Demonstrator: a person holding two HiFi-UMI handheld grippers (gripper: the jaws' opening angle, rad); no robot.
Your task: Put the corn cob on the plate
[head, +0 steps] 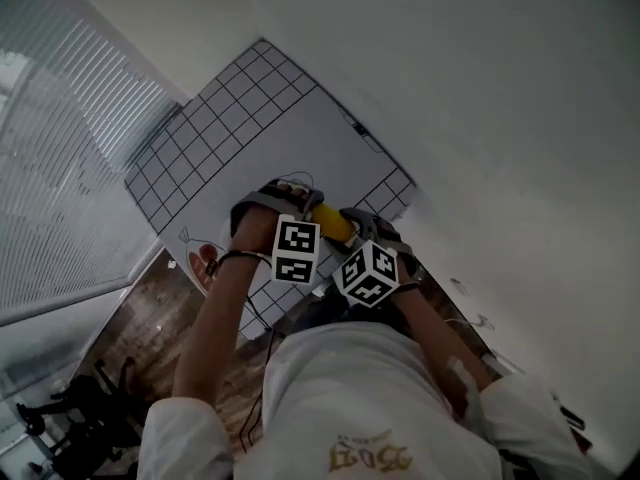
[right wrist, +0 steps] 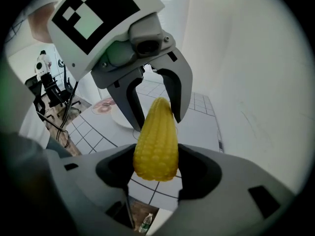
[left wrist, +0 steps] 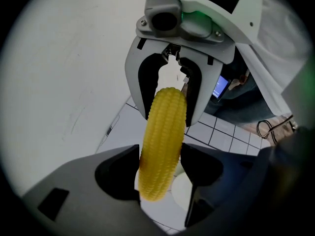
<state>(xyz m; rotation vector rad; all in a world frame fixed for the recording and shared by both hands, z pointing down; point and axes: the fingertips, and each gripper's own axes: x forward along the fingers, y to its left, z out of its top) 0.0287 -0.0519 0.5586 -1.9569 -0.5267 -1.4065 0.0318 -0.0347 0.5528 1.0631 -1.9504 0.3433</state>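
A yellow corn cob (head: 330, 223) hangs in the air above the white gridded mat (head: 250, 118), gripped at both ends. My left gripper (left wrist: 161, 152) is shut on one end, and in its view the cob (left wrist: 160, 141) runs away to the right gripper's grey fingers (left wrist: 142, 90). My right gripper (right wrist: 156, 154) is shut on the thicker end of the cob (right wrist: 156, 141), with the left gripper's fingers (right wrist: 129, 100) on the pointed tip. A white plate (right wrist: 119, 118) lies on the mat below, partly hidden by those fingers.
A white wall (head: 480, 118) stands close on the right of the mat. A pink round print (right wrist: 102, 106) lies beside the plate. Below the mat's near edge are wooden floor, cables (head: 255, 318) and a water bottle (right wrist: 145, 224). Blinds (head: 50, 168) fill the left.
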